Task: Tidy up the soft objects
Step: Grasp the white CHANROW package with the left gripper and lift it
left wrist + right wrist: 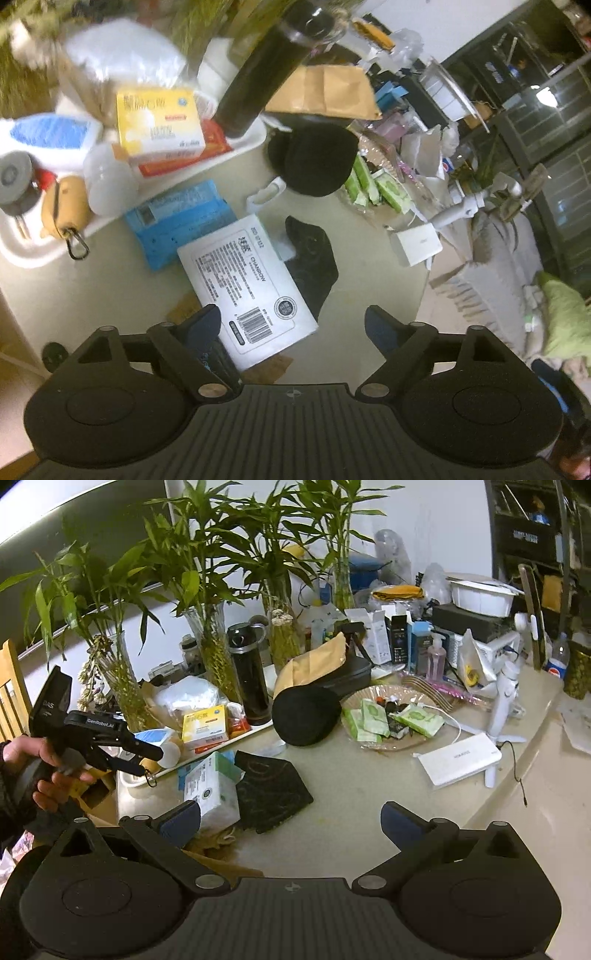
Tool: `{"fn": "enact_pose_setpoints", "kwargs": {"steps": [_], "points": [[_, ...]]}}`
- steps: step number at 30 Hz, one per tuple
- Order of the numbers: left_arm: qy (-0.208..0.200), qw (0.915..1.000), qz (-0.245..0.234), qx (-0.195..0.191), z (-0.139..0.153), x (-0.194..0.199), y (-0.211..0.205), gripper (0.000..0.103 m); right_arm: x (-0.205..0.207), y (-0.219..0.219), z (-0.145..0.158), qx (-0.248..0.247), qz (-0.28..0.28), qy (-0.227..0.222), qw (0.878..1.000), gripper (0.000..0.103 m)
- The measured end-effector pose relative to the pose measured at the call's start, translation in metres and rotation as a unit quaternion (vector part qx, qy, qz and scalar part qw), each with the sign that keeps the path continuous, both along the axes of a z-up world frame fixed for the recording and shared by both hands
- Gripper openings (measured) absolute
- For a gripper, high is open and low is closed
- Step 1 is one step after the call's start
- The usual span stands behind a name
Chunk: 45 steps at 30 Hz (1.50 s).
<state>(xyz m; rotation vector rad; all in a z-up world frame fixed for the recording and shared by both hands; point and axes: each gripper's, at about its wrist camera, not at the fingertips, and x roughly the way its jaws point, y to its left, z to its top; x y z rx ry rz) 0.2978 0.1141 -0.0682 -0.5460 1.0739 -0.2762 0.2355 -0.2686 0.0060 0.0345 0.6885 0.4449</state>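
A white soft pack with a barcode label (251,291) lies on the beige table, against a blue pack (177,225) and a flat black cloth (314,258). My left gripper (293,325) hangs open just above the white pack's near end, with its left finger over the pack's corner and nothing gripped. Farther back sits a round black soft cap (314,158). The right wrist view shows the same white pack (214,790), black cloth (269,786) and cap (304,714). My right gripper (291,821) is open over bare table. A hand holds the left gripper (149,762) at the left.
A white tray (243,146) holds a yellow box (159,122), a tall black bottle (266,70) and small items. A plate of green packets (388,720), a white power bank (460,762), a phone stand and vases of plants (214,657) crowd the back. The table edge curves at right.
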Motion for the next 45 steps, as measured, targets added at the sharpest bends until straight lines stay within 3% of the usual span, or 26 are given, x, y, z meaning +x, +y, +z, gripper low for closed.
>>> {"fn": "enact_pose_setpoints", "kwargs": {"steps": [2, 15, 23, 28, 31, 38, 45], "points": [[0.014, 0.9999, 0.005, -0.001, -0.009, 0.007, 0.001, 0.098, 0.004, -0.001, -0.002, -0.002, 0.000, 0.005, 1.000, 0.103], [0.095, 0.9923, 0.050, -0.061, -0.059, 0.045, 0.014, 0.099, 0.027, -0.004, -0.022, -0.014, -0.010, 0.022, 1.000, 0.103], [0.116, 0.9905, 0.057, -0.046, -0.074, 0.066, 0.004, 0.099, 0.042, -0.003, -0.042, -0.011, -0.021, 0.038, 0.999, 0.103], [0.132, 0.9894, 0.059, 0.008, -0.079, 0.077, -0.006, 0.097, 0.047, 0.000, -0.048, -0.011, -0.019, 0.043, 0.999, 0.103], [0.149, 0.9866, 0.064, 0.015, -0.087, 0.081, -0.007, 0.096, 0.051, 0.002, -0.050, -0.012, -0.020, 0.044, 0.999, 0.103], [0.150, 0.9861, 0.071, 0.007, -0.084, 0.078, -0.003, 0.084, 0.057, 0.005, -0.050, -0.014, -0.018, 0.046, 0.999, 0.103], [0.120, 0.9908, 0.062, -0.006, -0.068, 0.063, 0.000, 0.080, 0.062, 0.006, -0.050, -0.018, -0.014, 0.048, 0.999, 0.103]]}}
